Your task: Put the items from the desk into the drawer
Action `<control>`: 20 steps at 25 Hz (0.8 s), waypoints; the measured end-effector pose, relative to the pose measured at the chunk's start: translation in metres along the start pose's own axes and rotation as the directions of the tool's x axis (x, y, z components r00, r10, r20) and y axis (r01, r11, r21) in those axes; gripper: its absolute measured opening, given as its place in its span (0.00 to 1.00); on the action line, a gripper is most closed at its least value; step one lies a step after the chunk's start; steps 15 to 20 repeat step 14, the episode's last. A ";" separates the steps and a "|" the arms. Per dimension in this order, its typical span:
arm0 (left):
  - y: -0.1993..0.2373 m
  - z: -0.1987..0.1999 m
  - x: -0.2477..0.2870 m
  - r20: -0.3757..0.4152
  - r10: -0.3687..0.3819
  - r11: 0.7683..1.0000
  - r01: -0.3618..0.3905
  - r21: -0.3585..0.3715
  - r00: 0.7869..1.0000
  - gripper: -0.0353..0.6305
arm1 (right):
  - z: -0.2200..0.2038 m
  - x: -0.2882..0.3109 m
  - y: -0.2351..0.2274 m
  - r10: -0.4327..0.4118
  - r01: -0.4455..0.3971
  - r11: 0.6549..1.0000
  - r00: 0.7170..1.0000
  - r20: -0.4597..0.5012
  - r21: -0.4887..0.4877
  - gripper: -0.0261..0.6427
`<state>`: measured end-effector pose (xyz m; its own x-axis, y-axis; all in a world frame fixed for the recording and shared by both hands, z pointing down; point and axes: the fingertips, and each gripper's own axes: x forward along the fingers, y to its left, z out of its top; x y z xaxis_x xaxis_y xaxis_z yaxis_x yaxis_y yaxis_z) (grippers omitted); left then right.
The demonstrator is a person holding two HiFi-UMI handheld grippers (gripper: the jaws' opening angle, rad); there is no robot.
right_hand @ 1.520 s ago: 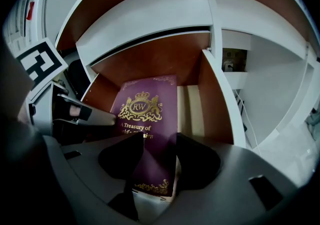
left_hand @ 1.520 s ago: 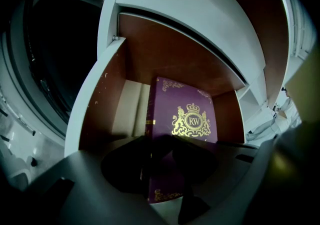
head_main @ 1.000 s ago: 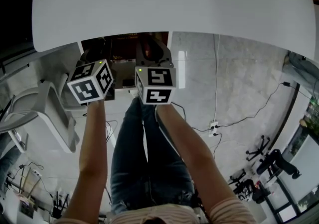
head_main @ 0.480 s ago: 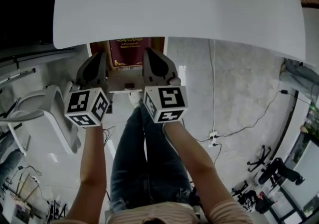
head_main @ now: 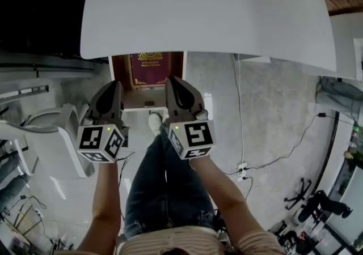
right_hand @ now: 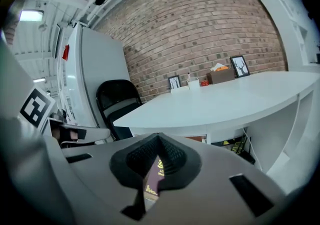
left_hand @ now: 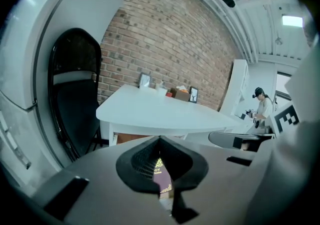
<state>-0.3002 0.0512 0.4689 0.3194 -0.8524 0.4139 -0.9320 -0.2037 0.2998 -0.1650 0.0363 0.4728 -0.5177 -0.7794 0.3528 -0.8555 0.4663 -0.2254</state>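
Desk (head_main: pixel 204 16), maroon book (head_main: pixel 148 67) beyond left tongs (head_main: pixel 114 85), right tongs (head_main: pixel 172 81)

Wore dark blue jeans (head_main: pixel 164 191), a pale top (head_main: pixel 170 245) with thin stripes and short sleeves, and a white shoe (head_main: pixel 153 122). Had smooth grey tapered shells on the left gripper (head_main: pixel 115 84) and right gripper (head_main: pixel 171 80), each backed by a white cube (head_main: pixel 101 142) printed with black square markers and lit by a small green dot. Showed black ribbed pads (left_hand: pixel 142 161) set into the grey jaws.
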 end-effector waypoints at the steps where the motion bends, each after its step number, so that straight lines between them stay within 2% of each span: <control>1: -0.003 0.003 -0.006 0.004 -0.002 1.000 0.002 0.003 1.000 0.07 | 0.003 -0.005 0.004 0.006 -0.006 1.000 1.000 0.005 -0.014 0.06; 6: -0.012 0.012 -0.025 0.013 -0.016 1.000 0.016 0.018 1.000 0.07 | 0.009 -0.022 0.018 0.014 -0.014 1.000 1.000 0.003 -0.022 0.06; 14: -0.026 0.024 -0.057 0.037 -0.019 1.000 0.019 -0.002 0.999 0.07 | 0.022 -0.057 0.025 0.016 -0.016 1.000 1.000 0.000 -0.004 0.06; 20: -0.026 0.024 -0.057 0.037 -0.019 1.000 0.019 -0.002 0.999 0.07 | 0.022 -0.057 0.025 0.016 -0.016 1.000 1.000 0.000 -0.004 0.06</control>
